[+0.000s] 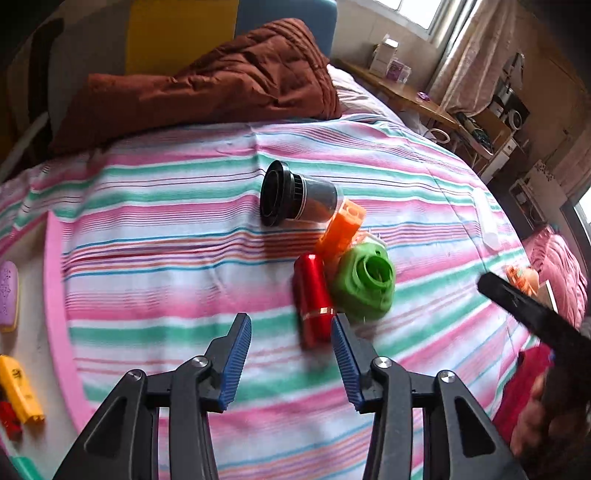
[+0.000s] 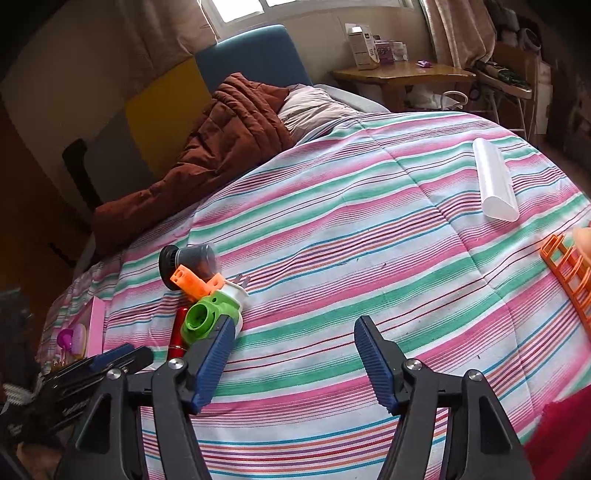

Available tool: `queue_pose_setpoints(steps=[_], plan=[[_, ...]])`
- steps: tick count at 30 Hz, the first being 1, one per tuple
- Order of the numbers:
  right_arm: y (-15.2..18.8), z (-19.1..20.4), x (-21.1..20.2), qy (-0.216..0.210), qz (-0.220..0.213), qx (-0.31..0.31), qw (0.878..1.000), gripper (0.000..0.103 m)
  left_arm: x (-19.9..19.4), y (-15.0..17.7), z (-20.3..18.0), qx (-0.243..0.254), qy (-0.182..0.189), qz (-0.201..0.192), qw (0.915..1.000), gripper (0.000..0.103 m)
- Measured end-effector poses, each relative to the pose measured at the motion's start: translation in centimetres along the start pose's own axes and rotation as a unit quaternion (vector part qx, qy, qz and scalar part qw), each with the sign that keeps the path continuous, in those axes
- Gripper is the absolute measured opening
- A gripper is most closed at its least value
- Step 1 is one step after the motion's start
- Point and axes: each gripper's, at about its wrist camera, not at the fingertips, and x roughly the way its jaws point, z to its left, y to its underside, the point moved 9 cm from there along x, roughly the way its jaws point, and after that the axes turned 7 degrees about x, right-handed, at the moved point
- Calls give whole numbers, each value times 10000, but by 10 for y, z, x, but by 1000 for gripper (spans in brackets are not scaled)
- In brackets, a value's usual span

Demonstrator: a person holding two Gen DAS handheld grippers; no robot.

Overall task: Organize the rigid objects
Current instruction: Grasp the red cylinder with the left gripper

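Left gripper [image 1: 291, 354]: your jaws are wide, empty — hovering just short of the red tube [image 1: 312, 299].
Right gripper [image 2: 295, 365]: wide too, nothing held.
Pile: red tube, green piece [image 1: 365, 282], orange block [image 1: 340, 229] touching on the striped bed [image 1: 166, 229] — black-capped jar [image 1: 295, 197] just behind.

Home bedroom. Bed with striped pink-green-white bedspread [image 2: 369, 229], rumpled brown quilt [image 2: 221, 136] and pillow [image 2: 310, 107] at blue headboard [image 2: 255, 55]. Wooden bedside table [image 2: 402, 74] with small boxes. Curtained window [image 2: 243, 9] behind.
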Motion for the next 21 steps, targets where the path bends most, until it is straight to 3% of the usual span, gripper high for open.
queue_pose_setpoints(steps=[9,10,12,14,21], plan=[[-3,3,-4,-49,-45,-9,10000,68,45,-12,-7,31,-6,343,9994,45],[-3,3,-3,-48,-39,-20,10000,68,47,-13,-8,140,-85,241,9996,45],[-3,2,-3,-36,-33,-21,10000,68,47,-14,-10,288,-216,130,9993,42],[-3,1,-2,-24,-14,-2,10000,68,45,-12,-7,301,-284,96,9991,26],[6,3,6,56,182,-78,9998,68,16,28,0,461,-581,-61,9972,26]])
